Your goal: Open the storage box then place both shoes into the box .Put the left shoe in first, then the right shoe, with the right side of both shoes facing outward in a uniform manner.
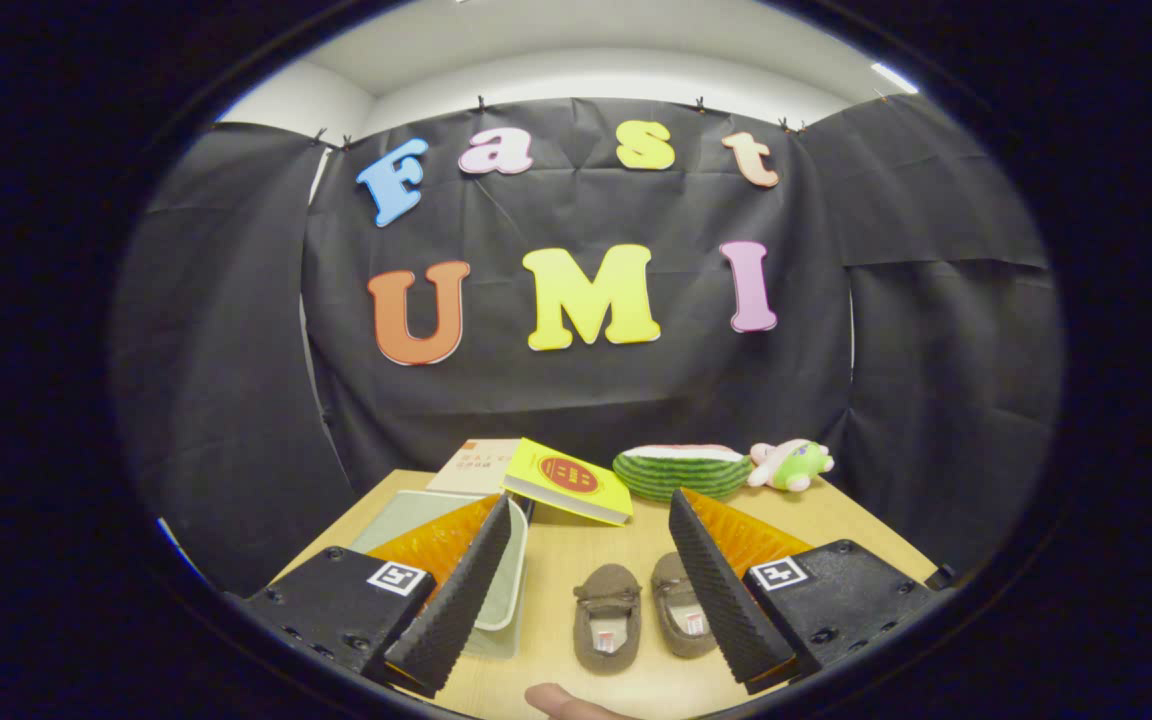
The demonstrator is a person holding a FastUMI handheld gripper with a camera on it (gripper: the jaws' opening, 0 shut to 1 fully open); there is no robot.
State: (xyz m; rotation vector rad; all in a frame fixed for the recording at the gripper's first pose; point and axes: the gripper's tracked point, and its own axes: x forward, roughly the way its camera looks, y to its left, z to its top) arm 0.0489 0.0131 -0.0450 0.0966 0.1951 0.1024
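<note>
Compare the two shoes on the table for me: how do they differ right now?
The left-hand shoe lies fully in the gap between the open hand-held gripper's fingers; the right-hand shoe is partly hidden behind one finger. The left-hand shoe points straight ahead, the right-hand shoe angles slightly. Both are small, brown, upright, side by side.

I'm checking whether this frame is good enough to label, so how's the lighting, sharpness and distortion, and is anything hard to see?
In the gripper view, lighting is even and soft, with faint shadows under the two brown shoes. Fisheye bends the table edges and booth wall. The open gripper fingers look sharp. The storage box is partly hidden behind one finger. No glare or motion blur.
</note>
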